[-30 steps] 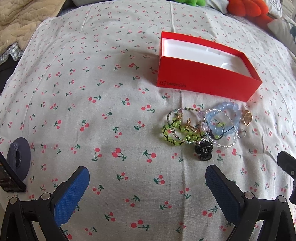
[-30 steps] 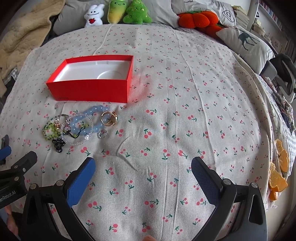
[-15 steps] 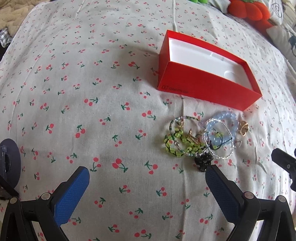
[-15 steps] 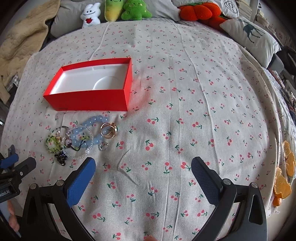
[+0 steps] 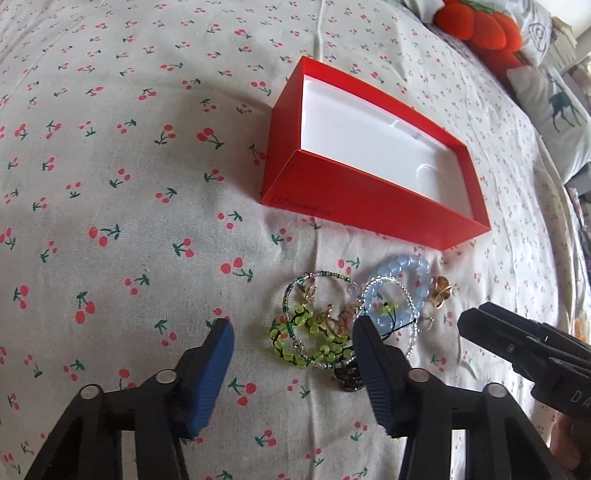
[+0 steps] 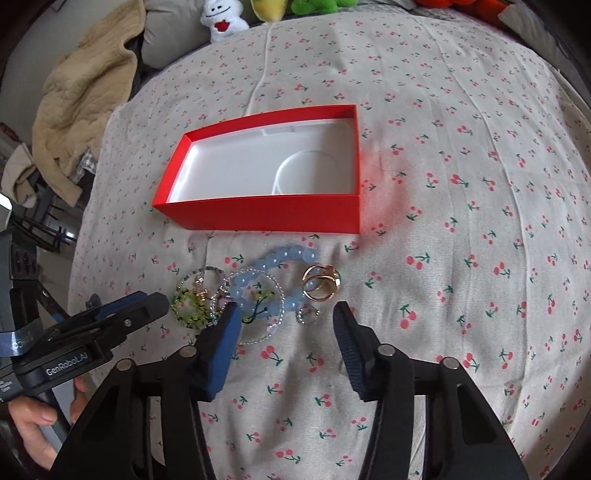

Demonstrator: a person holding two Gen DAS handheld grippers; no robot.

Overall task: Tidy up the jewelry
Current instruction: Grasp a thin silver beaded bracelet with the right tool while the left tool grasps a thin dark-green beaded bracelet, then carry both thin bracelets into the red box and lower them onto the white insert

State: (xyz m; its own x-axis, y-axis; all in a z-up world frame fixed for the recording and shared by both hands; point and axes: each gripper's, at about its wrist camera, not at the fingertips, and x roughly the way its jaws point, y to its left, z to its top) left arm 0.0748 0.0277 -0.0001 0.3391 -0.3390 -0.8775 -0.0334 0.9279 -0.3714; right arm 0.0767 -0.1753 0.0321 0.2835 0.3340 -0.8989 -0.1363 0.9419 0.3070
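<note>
An open red box (image 5: 369, 199) with a white empty inside lies on the cherry-print bedsheet; it also shows in the right wrist view (image 6: 266, 214). In front of it lies a jewelry pile: a green bead bracelet (image 5: 306, 339), a pale blue bead bracelet (image 5: 406, 273) (image 6: 291, 258), a clear bead ring (image 6: 273, 314), gold rings (image 6: 321, 282) (image 5: 439, 295), and a dark piece (image 5: 347, 374). My left gripper (image 5: 291, 343) is open, low over the green bracelet. My right gripper (image 6: 286, 321) is open, just before the blue bracelet and gold rings.
Plush toys (image 6: 221, 22) and pillows (image 5: 554, 107) line the bed's far edge. An orange plush (image 5: 480, 26) sits at the back right. A tan blanket (image 6: 77, 99) hangs at the left. The right gripper body (image 5: 524, 354) shows beside the pile.
Both grippers have moved forward and down toward the jewelry pile. Their jaws have narrowed but stay open. The jewelry and the box have not moved.
</note>
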